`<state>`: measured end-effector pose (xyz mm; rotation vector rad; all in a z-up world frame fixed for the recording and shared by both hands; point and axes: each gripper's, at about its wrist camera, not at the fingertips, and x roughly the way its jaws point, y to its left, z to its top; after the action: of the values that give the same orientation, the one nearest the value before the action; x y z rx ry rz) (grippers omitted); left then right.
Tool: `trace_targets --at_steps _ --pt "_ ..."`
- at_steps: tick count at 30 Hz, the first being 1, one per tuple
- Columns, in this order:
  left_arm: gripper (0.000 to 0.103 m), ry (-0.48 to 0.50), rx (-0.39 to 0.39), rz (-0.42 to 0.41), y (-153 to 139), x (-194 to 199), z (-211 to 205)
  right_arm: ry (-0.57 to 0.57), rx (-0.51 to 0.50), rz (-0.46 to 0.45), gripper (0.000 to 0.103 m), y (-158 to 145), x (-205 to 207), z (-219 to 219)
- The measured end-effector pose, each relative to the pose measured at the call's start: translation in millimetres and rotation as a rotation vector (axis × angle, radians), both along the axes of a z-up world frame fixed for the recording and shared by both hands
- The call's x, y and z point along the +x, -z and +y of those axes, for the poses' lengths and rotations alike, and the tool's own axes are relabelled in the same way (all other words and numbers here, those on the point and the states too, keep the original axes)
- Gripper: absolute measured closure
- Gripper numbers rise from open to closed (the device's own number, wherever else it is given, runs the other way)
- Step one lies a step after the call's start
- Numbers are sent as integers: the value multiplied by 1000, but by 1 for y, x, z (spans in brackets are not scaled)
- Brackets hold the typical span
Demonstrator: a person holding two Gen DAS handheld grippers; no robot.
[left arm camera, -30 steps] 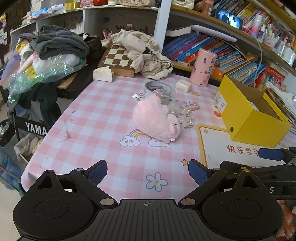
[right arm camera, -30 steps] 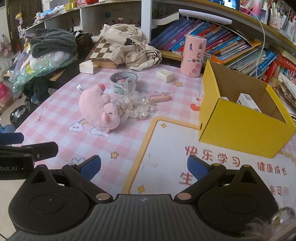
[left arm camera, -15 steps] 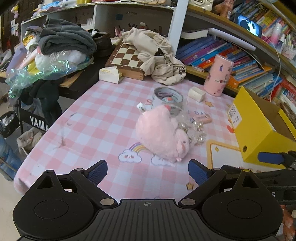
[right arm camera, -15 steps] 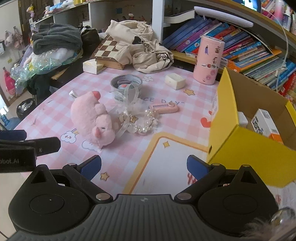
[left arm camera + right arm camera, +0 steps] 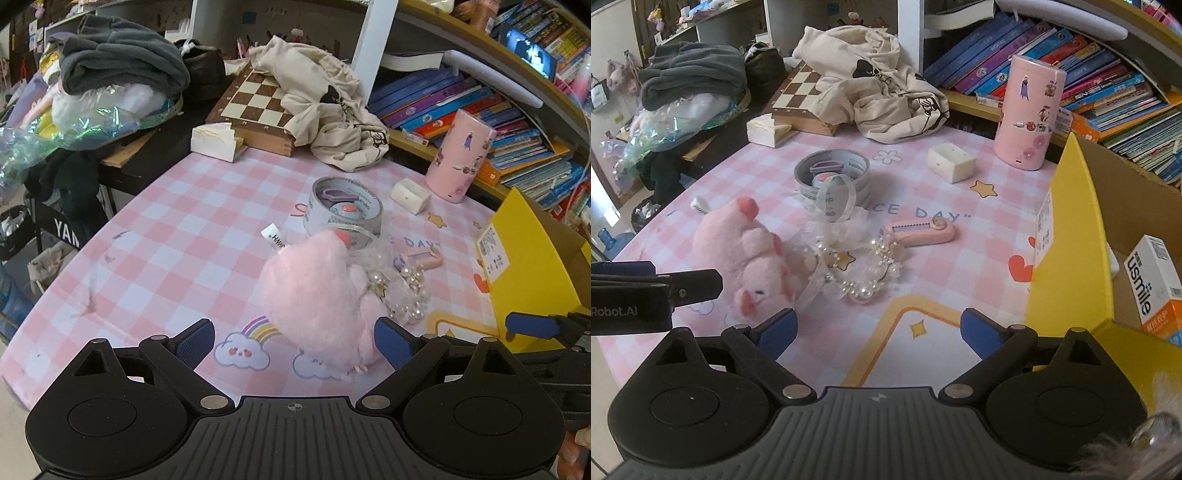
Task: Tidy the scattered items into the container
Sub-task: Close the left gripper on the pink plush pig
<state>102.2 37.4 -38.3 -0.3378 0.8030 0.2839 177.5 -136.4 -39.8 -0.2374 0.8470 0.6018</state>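
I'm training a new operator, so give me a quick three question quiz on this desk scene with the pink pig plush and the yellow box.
1. True or false: the left gripper is shut on the pink pig plush.
2. Which lies nearest the yellow box? A) pink comb B) tape roll C) chessboard
3. Fill in: the plush is touching a tangle of ribbon and ____.

Key
1. False; its jaws stand open around the plush.
2. A
3. Pearl beads
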Motion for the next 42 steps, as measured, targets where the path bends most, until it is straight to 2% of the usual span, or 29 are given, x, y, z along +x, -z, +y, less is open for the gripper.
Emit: trace_targets --at_steps 8,14,15,18,22,31,38,40,41,42 --pt "9 -5 -17 11 9 26 3 -23 6 25 9 9 25 9" --pt "11 -54 -57 13 18 38 13 -23 3 23 14 15 43 18" --pt "14 -55 -64 9 19 39 14 -23 2 21 15 16 46 20" --pt "32 -60 -79 -19 20 37 18 -41 9 35 16 20 51 27" --pt "38 -74 -63 -30 19 34 22 -63 16 52 16 26 57 38" --pt "40 -130 -75 -21 16 24 36 -83 8 83 17 34 63 49" --pt "40 -127 -71 -15 12 14 35 -131 -32 89 17 44 58 59" --pt "40 -124 -66 -14 11 11 34 -143 -48 62 21 46 56 62" --pt "40 -124 -64 -14 11 10 34 -148 -55 46 28 46 55 63" --pt "40 -124 -62 -14 10 9 34 -157 -49 34 29 45 54 63"
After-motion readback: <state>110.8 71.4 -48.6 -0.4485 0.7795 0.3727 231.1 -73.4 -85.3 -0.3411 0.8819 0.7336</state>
